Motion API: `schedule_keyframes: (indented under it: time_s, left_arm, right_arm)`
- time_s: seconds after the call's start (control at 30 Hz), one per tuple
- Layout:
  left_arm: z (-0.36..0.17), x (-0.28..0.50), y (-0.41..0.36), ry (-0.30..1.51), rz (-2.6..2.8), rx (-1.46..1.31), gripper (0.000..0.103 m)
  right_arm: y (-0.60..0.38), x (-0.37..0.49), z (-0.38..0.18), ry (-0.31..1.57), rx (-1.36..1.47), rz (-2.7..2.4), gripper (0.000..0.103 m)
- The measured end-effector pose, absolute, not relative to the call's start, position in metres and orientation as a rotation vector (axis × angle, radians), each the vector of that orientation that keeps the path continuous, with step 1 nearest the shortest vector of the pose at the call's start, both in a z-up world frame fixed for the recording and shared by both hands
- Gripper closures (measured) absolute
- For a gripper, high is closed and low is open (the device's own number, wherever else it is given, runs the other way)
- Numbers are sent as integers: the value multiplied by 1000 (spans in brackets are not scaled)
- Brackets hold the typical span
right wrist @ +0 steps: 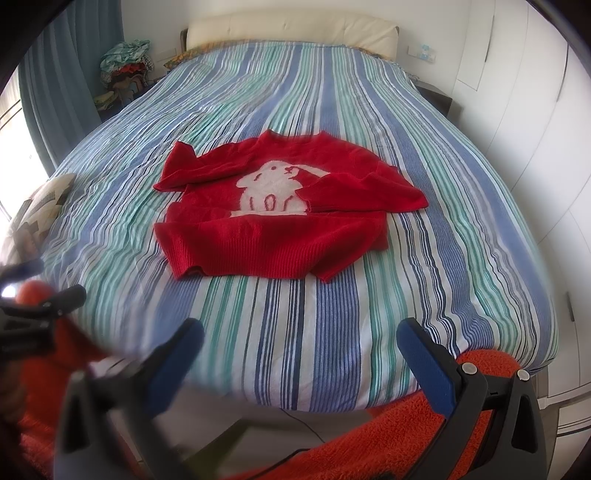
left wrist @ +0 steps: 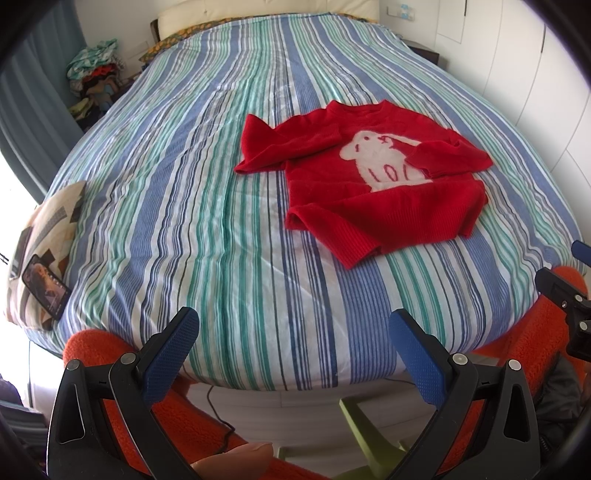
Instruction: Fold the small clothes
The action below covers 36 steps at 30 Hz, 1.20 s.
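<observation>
A small red sweater [left wrist: 369, 177] with a white rabbit on its front lies face up on the striped bed [left wrist: 207, 192]; its sleeves are partly bent over the body. It also shows in the right wrist view [right wrist: 280, 225]. My left gripper [left wrist: 293, 328] is open and empty, held off the bed's near edge, well short of the sweater. My right gripper [right wrist: 301, 339] is open and empty, also at the near edge. The right gripper shows at the right edge of the left wrist view [left wrist: 569, 295]; the left gripper is a blur in the right wrist view [right wrist: 40, 306].
A patterned cushion [left wrist: 44, 236] with a phone [left wrist: 46, 286] on it lies at the bed's left edge. A pile of clothes [left wrist: 96, 74] stands at the far left. A headboard [right wrist: 291, 26] is at the back, white wardrobes [right wrist: 535, 129] on the right.
</observation>
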State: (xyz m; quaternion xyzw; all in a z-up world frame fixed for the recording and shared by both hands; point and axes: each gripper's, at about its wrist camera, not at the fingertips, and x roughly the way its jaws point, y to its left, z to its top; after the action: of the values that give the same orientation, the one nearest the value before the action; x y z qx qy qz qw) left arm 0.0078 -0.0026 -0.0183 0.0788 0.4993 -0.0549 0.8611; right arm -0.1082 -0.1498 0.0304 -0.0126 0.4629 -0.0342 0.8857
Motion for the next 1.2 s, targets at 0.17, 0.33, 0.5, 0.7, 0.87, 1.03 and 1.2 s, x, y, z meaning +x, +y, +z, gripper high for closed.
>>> schedule_keyframes:
  time_s: [0.17, 0.33, 0.5, 0.7, 0.87, 1.03, 1.2]
  left_arm:
    - [-18, 7, -3, 1045, -115, 165, 0]
    - [-16, 6, -5, 1043, -117, 165, 0]
    - [-16, 6, -5, 1043, -117, 165, 0]
    - [-16, 6, -4, 1043, -117, 165, 0]
    - [-16, 6, -5, 1044, -117, 165, 0]
    - [-16, 6, -5, 1043, -116, 164, 0]
    - [-15, 7, -5, 1050, -115, 163, 0]
  right_arm:
    - [-149, -109, 30, 963, -26, -70, 0]
    - [-146, -110, 31, 962, -31, -65, 0]
    - [-145, -109, 31, 963, -33, -62, 0]
    - [-144, -108, 31, 963, -35, -59, 0]
    - [-144, -108, 32, 962, -35, -58, 0]
    - [-144, -109, 32, 961, -35, -58, 0]
    - [-143, -108, 32, 962, -34, -58, 0]
